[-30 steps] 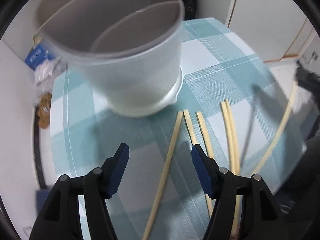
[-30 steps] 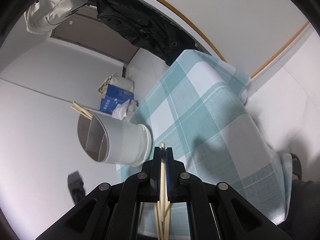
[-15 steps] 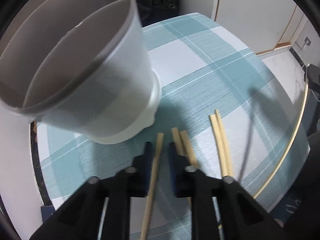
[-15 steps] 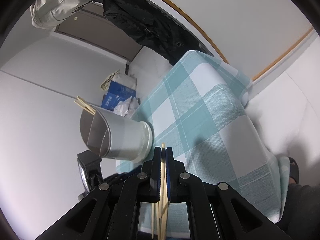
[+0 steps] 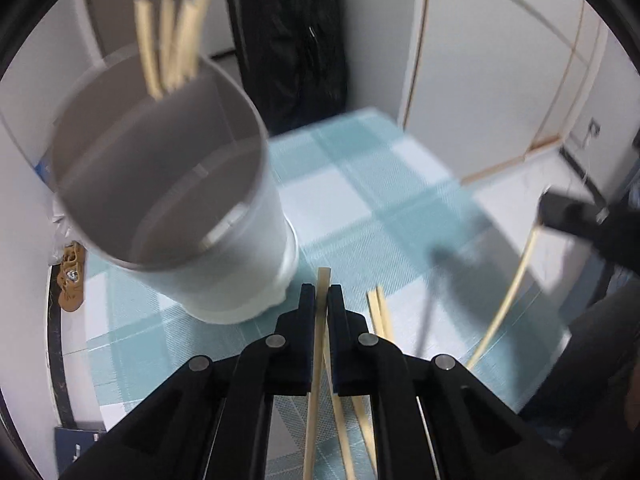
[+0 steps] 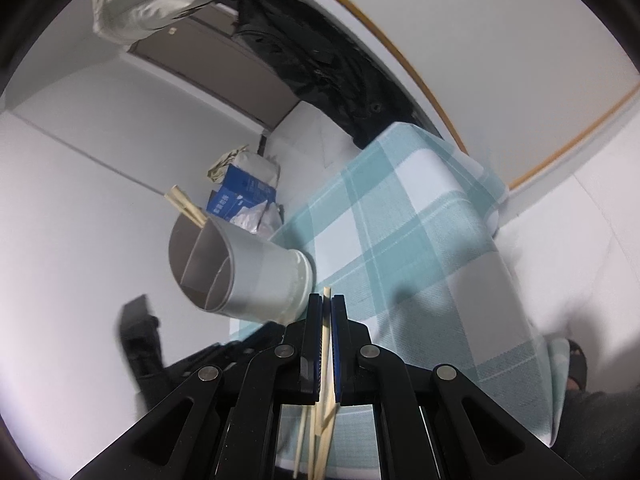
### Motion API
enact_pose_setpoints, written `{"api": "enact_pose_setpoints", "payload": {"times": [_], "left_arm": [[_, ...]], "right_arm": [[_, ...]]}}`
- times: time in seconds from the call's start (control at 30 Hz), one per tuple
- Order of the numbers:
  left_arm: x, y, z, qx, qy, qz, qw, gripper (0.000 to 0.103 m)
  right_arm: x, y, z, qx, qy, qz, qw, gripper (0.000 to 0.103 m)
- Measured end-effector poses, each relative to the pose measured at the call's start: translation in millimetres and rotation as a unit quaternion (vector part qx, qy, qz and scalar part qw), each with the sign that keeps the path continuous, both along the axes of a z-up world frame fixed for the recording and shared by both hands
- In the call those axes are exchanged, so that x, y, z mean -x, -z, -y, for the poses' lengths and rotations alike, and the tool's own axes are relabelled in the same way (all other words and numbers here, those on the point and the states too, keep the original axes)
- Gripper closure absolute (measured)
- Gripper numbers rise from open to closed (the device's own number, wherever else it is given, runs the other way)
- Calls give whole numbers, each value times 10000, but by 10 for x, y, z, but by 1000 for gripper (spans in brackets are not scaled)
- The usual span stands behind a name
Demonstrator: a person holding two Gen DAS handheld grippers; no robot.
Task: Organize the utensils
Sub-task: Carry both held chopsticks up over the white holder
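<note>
A white divided utensil holder (image 5: 180, 216) stands on the teal checked tablecloth (image 5: 360, 200), with several wooden chopsticks (image 5: 172, 44) sticking out of its far compartment. My left gripper (image 5: 321, 294) is shut on one chopstick (image 5: 318, 344), lifted just right of the holder's base. More chopsticks (image 5: 378, 312) lie on the cloth to its right. In the right wrist view my right gripper (image 6: 327, 304) is shut on a chopstick (image 6: 327, 344), held above the table near the holder (image 6: 240, 268). That same gripper and its chopstick (image 5: 508, 292) show at the right of the left wrist view.
The tablecloth (image 6: 400, 220) drapes over the table's far and right edges. A blue box and crumpled bags (image 6: 244, 196) sit on the floor beyond the holder. A dark bag (image 5: 292, 40) hangs by the wall behind the table. A person's dark clothing (image 5: 600, 380) is at the right.
My left gripper went from wide open around a chopstick on the cloth to shut on it, then lifted it. The holder's chopsticks came into the left view. My right gripper stayed shut on its chopstick.
</note>
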State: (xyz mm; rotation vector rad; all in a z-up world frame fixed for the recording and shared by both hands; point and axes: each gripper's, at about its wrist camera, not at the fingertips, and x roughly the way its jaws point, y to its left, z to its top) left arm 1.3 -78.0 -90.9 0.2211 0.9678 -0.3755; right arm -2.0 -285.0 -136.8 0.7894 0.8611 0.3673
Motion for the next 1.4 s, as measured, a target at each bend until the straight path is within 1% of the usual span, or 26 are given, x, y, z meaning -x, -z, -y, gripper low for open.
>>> {"api": "enact_pose_setpoints", "payload": {"times": [0.1,0.2,0.3,0.33,0.47,0.53,0.6,0.7,0.83,0.9,0.97,1.1,1.27,1.4], "left_arm": [[44,-250,-108,422,-129,391,9983,101],[81,-506,-253,840,-316,744,9932,101],[90,-656,-328,1112,-387,1007,9879,101],[112,-714,-341,1141,-389,1137,9862,101],[69,-705,-253,1045,-285,1352,9849,101],[43,-691,-246,1045,-260,1318,9854,101],[166,-752,-366,1076,-273,1322,9850,101],[176,-829,-417,1147,-312,1306,9843,102],[203,-998,-493,1223,-388,1378,9821,102],[225,-1123,-521,1261,-427,1454,9804,102],[232,-1267,-539,1213,-495,1531,9795,102],[197,-1498,-592,1168,-595,1592,9785,102],[94,-1754,-720,1169,-773,1692,9756,102],[-19,-1841,-840,1125,-973,1753,9732,102]], "right_arm": [[34,-148,-115,286,-98,349,9989,100],[91,-300,-259,488,-268,739,9957,100],[148,-435,-392,731,-383,1064,9909,100],[165,-474,-440,802,-421,1157,9891,100],[186,-614,-645,1168,-547,1456,9809,100],[162,-693,-744,1357,-607,1547,9767,100],[152,-757,-798,1464,-619,1642,9735,100],[150,-862,-866,1565,-637,1750,9700,100],[138,-1011,-911,1710,-629,1891,9649,100],[127,-1084,-912,1702,-627,1963,9636,100],[119,-1176,-897,1706,-590,2059,9618,100],[32,-1315,-860,1732,-549,2110,9604,100],[-98,-1632,-861,1724,-549,2278,9567,100],[-245,-1893,-964,1778,-632,2484,9501,100]]}}
